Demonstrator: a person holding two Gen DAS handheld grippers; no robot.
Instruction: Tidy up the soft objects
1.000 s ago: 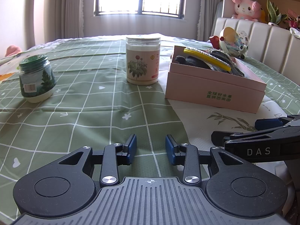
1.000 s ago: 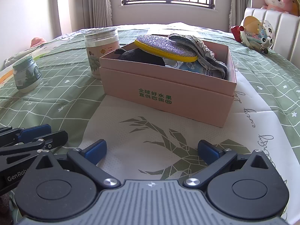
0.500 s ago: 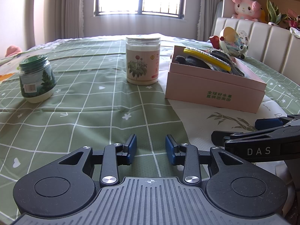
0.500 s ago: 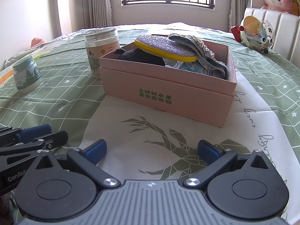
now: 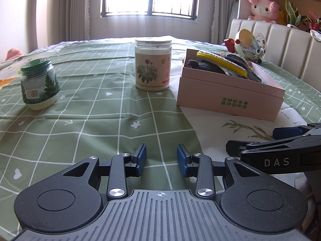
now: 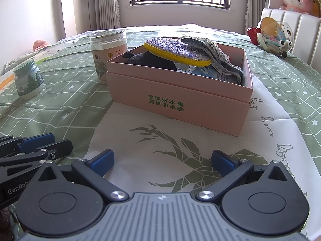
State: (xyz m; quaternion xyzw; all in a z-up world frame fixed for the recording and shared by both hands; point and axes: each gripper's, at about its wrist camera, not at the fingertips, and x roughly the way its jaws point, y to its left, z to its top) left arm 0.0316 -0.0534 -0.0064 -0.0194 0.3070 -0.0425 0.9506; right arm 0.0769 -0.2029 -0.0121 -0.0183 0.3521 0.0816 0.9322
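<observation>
Soft objects sit piled in the pink box (image 6: 180,102), which rests on the white mat with the bamboo print (image 6: 160,146) spread over the green checked cloth (image 5: 80,104). On top you have a glittery silver sponge with a yellow edge (image 6: 176,50), tilted so one end leans on the box's far left rim. Under it lies a dark plush item (image 6: 148,59), and to its right a grey patterned fabric piece (image 6: 216,54) drapes down toward the inner right wall. A pale blue packet (image 6: 206,71) shows beneath them; its print is too small to read.

Your right gripper (image 6: 162,160) hangs low over the mat, just in front of the box, with its blue-padded jaws spread wide and nothing between them. Your left gripper (image 5: 161,158) sits beside it over the checked cloth, its jaws parted only narrowly and also empty. Each gripper shows at the edge of the other's view, close together but apart.

Left of the box, just beside its corner, stands a tall clear jar with a flower label (image 5: 153,64). Well apart from that, farther left, you have a short jar with a green lid (image 5: 38,84). Behind the box, against the padded headboard (image 5: 284,46), lies a round toy with cartoon eyes (image 5: 250,42), and a pink plush (image 5: 262,8) sits on the ledge above.
</observation>
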